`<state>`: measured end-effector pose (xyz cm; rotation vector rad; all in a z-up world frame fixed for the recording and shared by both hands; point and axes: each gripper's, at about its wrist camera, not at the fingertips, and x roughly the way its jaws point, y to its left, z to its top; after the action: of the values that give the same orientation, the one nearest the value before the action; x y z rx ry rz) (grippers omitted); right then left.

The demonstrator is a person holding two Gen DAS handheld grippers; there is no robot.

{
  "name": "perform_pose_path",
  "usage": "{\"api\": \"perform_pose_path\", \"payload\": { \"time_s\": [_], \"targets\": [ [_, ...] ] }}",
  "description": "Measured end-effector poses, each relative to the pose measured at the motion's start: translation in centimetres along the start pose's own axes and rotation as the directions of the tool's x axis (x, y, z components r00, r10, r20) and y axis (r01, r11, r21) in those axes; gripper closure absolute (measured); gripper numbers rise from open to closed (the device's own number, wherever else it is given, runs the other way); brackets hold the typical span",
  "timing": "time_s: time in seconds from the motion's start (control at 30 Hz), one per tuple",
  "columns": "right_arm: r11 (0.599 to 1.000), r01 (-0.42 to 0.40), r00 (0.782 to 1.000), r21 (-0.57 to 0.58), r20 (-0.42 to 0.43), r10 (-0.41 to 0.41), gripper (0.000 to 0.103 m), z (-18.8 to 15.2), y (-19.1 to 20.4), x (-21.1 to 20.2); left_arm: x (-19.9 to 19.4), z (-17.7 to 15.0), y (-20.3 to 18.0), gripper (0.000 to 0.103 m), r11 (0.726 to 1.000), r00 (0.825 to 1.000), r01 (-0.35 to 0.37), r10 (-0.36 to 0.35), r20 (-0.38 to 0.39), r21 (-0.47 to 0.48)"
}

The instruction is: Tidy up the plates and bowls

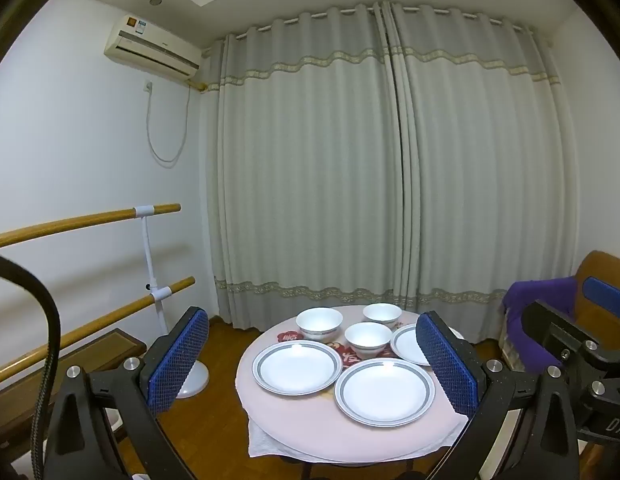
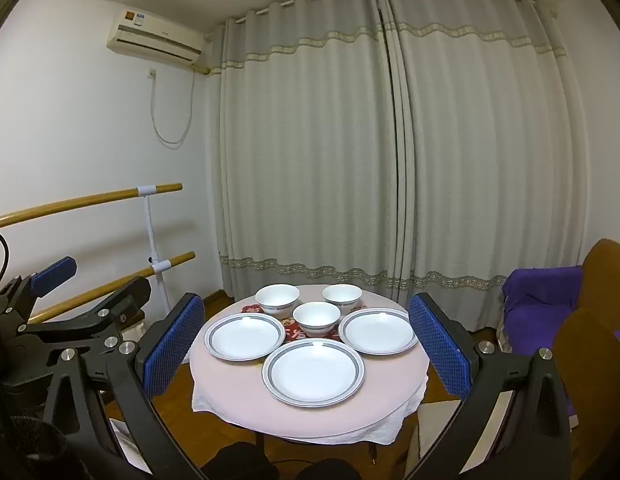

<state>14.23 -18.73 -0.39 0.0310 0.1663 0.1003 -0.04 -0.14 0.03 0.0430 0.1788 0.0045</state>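
From my left wrist camera, I see the left gripper [image 1: 312,364] held back from the small round table under a pale pink cloth [image 1: 294,432], its two blue textured pads spread wide with nothing between them. On the table lie three white shallow plates with grey rim bands: one near-left [image 1: 297,367], one near-centre [image 1: 385,392], and a third [image 1: 410,346] partly hidden behind my right-side pad. Behind them stand three white ceramic bowls with grey bands: far-left [image 1: 319,322], far-right [image 1: 382,315] and a middle one [image 1: 368,340] sitting between the plates. The right gripper's black frame pokes in at the right edge, clear of the table.

From the right wrist camera, the right gripper [image 2: 306,352] likewise hangs short of the table, pads wide apart and empty. Here all three plates show whole: left [image 2: 245,336], nearest [image 2: 313,372], right [image 2: 378,331], each apart from the others. The bowls [image 2: 317,319] cluster behind, none stacked. A red patterned mat [image 2: 296,334] peeks out beneath the middle bowl.

I judge nothing has been gathered yet; this is the approach before a first pick. Next I would need to descend to one plate's rim, probably the nearest, and pinch its thin edge squarely. Glazed plates are slippery, so a shallow grip risks a tilt or drop.
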Motion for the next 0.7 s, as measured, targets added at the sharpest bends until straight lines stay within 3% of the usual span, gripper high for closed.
{"api": "perform_pose_path", "payload": {
  "time_s": [0.7],
  "targets": [
    [1.0,0.006,1.0,-0.01,-0.009,-0.006,0.0,0.03,-0.37,0.04,0.19,-0.01,0.14,0.001,1.0,1.0,0.007,-0.007,-0.01,-0.018]
  ]
}}
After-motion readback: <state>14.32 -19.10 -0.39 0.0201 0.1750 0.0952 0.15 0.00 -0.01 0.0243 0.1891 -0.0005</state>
